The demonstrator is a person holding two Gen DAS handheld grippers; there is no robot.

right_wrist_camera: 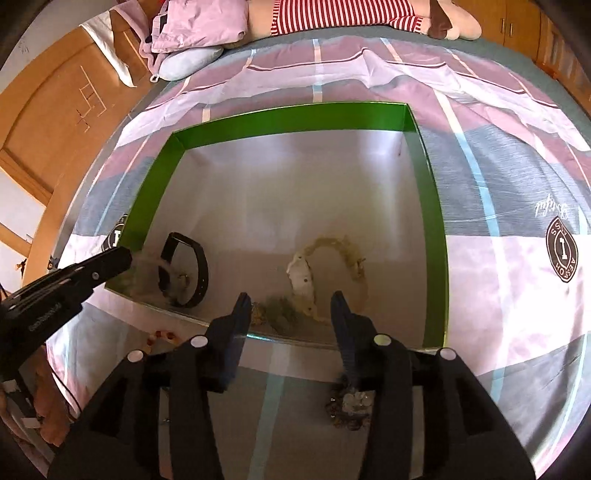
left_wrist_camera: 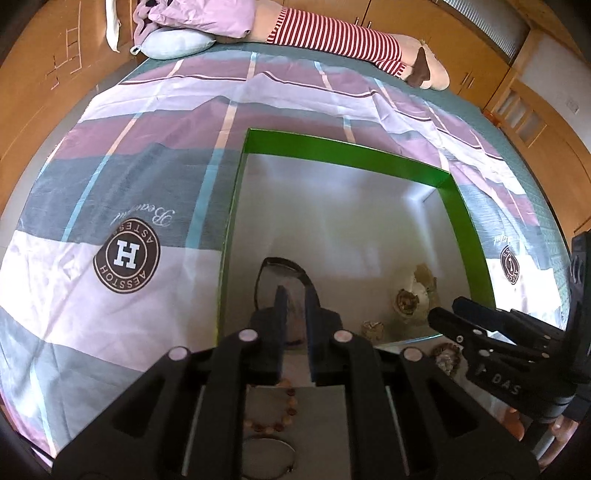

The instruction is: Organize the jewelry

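Black bracelet (right_wrist_camera: 184, 275) just beyond left claw (right_wrist_camera: 127, 258).

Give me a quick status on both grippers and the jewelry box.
Left gripper narrowed over the black bracelet in the green box, grip unclear. Right gripper open, empty, at the box's near edge. Beaded bracelet outside. Nothing blocking.

Plaid bedspread (left_wrist_camera: 110, 177), striped plush toy (left_wrist_camera: 332, 33), blue pillow (left_wrist_camera: 173, 42), wooden cabinets (left_wrist_camera: 461, 40)

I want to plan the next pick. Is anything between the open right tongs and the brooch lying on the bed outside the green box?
Nothing visible blocks it. The brooch lies on the bedsheet just under the right tongs.
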